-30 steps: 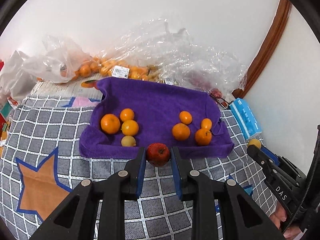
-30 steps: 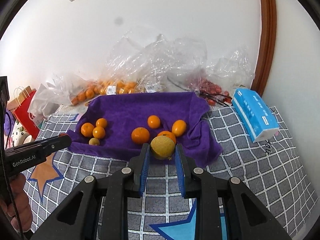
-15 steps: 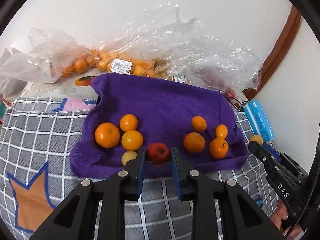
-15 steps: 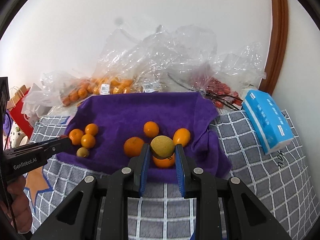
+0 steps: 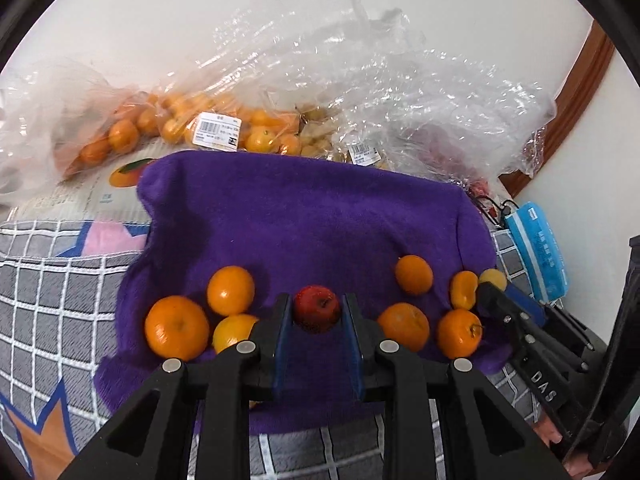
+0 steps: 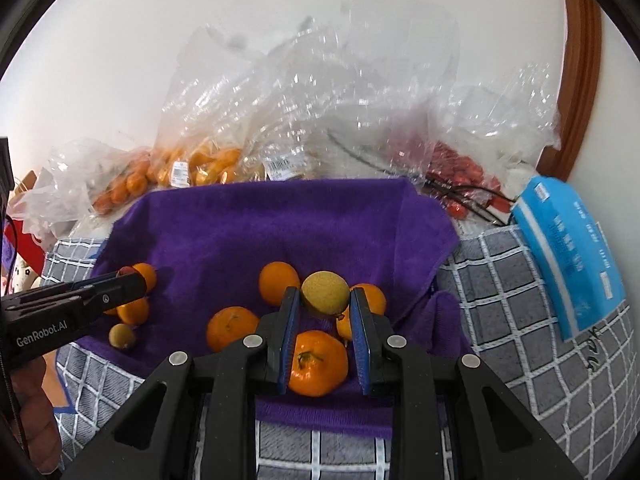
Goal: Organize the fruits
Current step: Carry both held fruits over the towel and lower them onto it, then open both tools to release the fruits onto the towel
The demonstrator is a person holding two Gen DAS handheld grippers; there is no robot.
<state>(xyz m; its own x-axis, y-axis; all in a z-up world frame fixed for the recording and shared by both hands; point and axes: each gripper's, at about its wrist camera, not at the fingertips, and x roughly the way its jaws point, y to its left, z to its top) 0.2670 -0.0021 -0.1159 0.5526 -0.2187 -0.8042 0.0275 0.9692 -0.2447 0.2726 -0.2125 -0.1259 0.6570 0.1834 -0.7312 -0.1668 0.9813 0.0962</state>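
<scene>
I inspected the purple towel (image 5: 304, 216) first: it lay spread over the grey checked tablecloth (image 6: 500, 280), with clear plastic bags (image 5: 360, 80) of fruit heaped behind it against the wall and a blue tissue pack (image 6: 568, 256) off its right edge. On the towel I noted two loose groups of oranges, one at left (image 5: 177, 327) and one at right (image 5: 403, 326), with bare purple cloth between them. My left gripper (image 5: 316, 314) was clamped on a small red apple (image 5: 316, 308), held at the fingertips directly over that bare strip; the apple looked glossy, dark red, round, stem end facing the camera, with no long axis to consider. My right gripper (image 6: 325, 300) was closed on a yellow-green round fruit (image 6: 325, 294), rough-skinned and dull, which I could not name more exactly; it hung above the right-hand group, with a leafy-stemmed orange (image 6: 318, 362) lying between and below the jaws. A small yellowish fruit (image 6: 122, 335) of similar colour sat at the front of the left group, nearer my left hand's side. In my judgement the apple had open cloth straight beneath it for release, whereas the right-hand fruit stood over crowded oranges and would roll if let go there.
</scene>
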